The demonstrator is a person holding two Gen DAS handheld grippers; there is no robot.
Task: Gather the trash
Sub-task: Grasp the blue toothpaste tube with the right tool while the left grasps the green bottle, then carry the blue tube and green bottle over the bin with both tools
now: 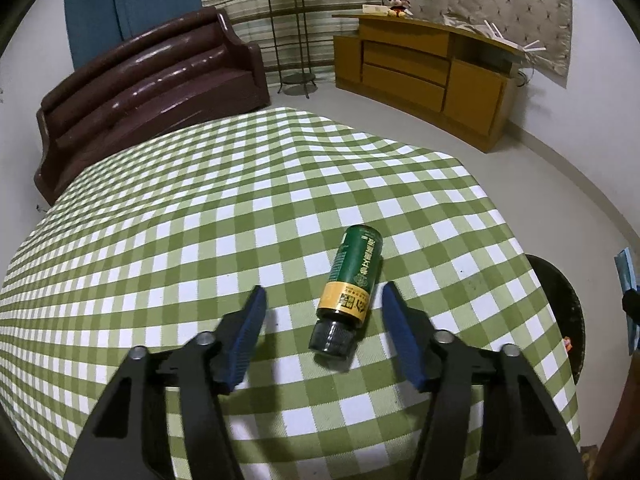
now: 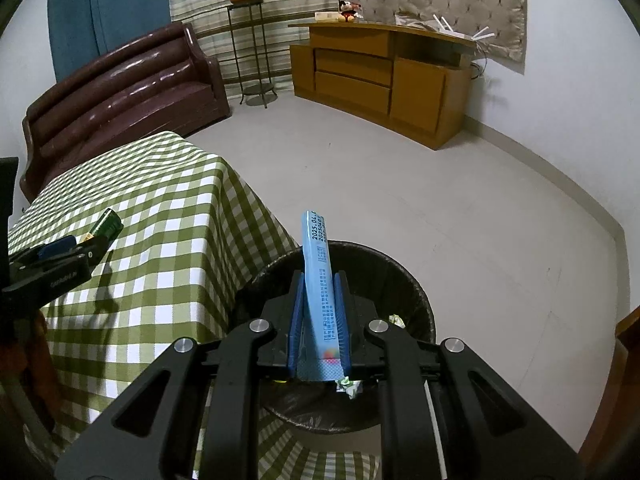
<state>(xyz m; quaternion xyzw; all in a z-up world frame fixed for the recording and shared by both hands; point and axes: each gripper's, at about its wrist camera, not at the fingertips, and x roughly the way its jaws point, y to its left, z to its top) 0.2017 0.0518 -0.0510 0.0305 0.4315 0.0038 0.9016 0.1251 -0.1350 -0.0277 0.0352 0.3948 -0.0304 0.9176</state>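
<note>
The left gripper (image 1: pixel 323 300) is about half open above a table with a green and white checked cloth (image 1: pixel 200 220). A small green bottle (image 1: pixel 348 294) with a yellow band and a dark cap lies on its side on the cloth, the cap toward the camera. It is between the two blue fingers, nearer to the right one, and the pads do not touch it. The right gripper (image 2: pixel 319 292) is closed on a thin light blue box (image 2: pixel 320 280), which stands upright between its pads, over a black trash bin (image 2: pixel 400 280). The bin stands on the floor just beside the right side of the table, and some crumpled paper (image 2: pixel 350 387) lies inside it. Far behind are a brown sofa (image 1: pixel 152 80) and a wooden cabinet (image 1: pixel 420 76).
</note>
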